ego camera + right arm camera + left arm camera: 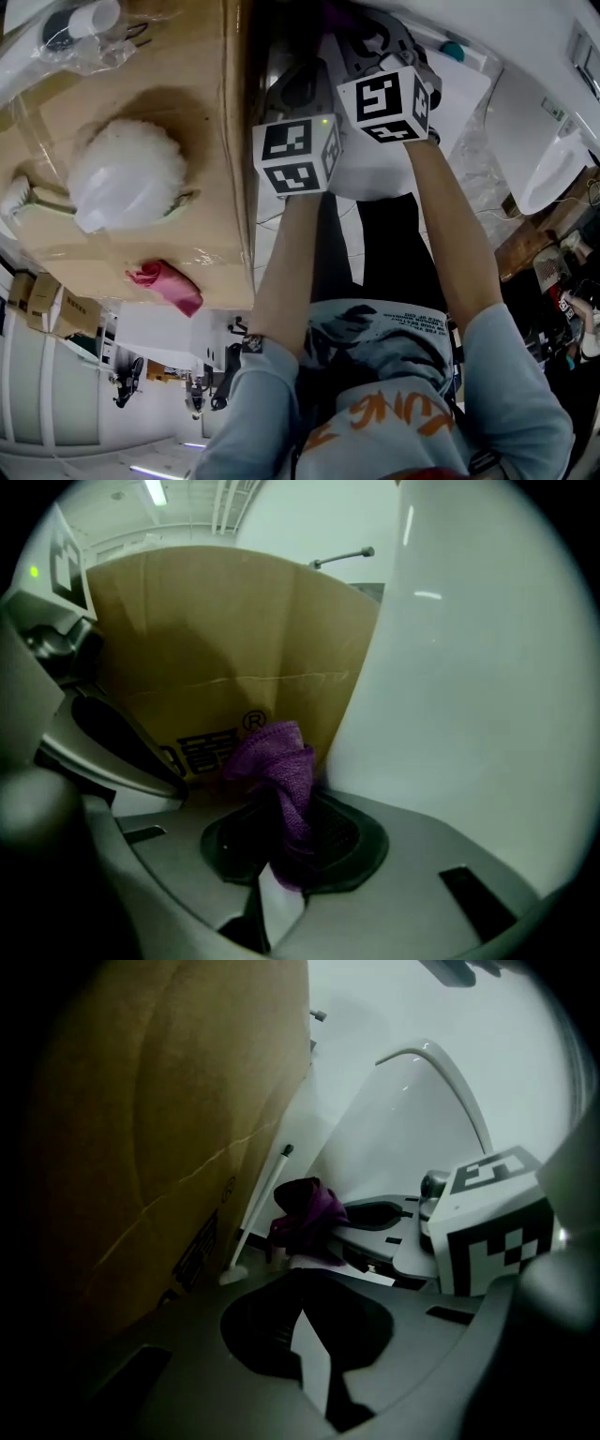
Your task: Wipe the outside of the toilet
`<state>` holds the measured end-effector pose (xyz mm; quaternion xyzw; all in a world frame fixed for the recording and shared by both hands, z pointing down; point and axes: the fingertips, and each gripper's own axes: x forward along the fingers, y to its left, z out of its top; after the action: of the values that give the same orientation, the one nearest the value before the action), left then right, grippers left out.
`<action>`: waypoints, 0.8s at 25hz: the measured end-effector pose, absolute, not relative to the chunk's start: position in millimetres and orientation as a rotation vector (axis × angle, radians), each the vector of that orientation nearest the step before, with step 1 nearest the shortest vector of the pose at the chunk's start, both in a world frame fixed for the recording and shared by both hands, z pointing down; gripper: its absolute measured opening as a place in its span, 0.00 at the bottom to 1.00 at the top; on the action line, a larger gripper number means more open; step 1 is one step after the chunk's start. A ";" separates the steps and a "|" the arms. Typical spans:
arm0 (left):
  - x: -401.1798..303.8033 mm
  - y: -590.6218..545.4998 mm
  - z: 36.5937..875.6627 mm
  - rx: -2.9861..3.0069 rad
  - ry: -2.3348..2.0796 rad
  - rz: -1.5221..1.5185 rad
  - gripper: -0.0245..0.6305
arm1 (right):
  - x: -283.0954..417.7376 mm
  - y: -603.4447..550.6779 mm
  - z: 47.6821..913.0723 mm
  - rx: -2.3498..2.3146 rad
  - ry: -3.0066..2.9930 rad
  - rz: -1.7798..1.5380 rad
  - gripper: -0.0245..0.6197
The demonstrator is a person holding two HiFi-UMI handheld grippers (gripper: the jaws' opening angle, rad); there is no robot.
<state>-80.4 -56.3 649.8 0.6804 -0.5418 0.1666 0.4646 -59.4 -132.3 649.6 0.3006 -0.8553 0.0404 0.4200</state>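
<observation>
The right gripper (pixel 281 855) pinches a purple cloth (pixel 277 761) just beside the toilet (pixel 469 667) flank; the left gripper (pixel 305 1335) seems closed, empty. Wiping looks pending: press cloth on, sweep.

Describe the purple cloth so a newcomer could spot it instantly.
Find the tall cardboard box beside the white toilet. Where they meet, the right gripper is shut on the purple cloth. The other rag, on the box, is pink.
</observation>
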 end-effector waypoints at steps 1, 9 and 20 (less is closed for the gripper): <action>-82.2 -54.9 651.7 1.666 -1.331 0.414 0.07 | -61.1 -131.4 655.2 0.738 -2.133 0.103 0.16; -82.3 -49.0 658.6 1.653 -1.334 0.435 0.07 | -54.1 -129.3 674.5 0.707 -2.108 0.112 0.15; -44.2 -50.5 654.0 1.701 -1.289 0.462 0.07 | -16.2 -127.6 674.0 0.765 -2.128 0.214 0.15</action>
<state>-44.2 -50.5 654.0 0.6914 -0.5238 0.1877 0.4608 -16.2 -127.6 674.0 0.3055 -0.8497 0.0854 0.4213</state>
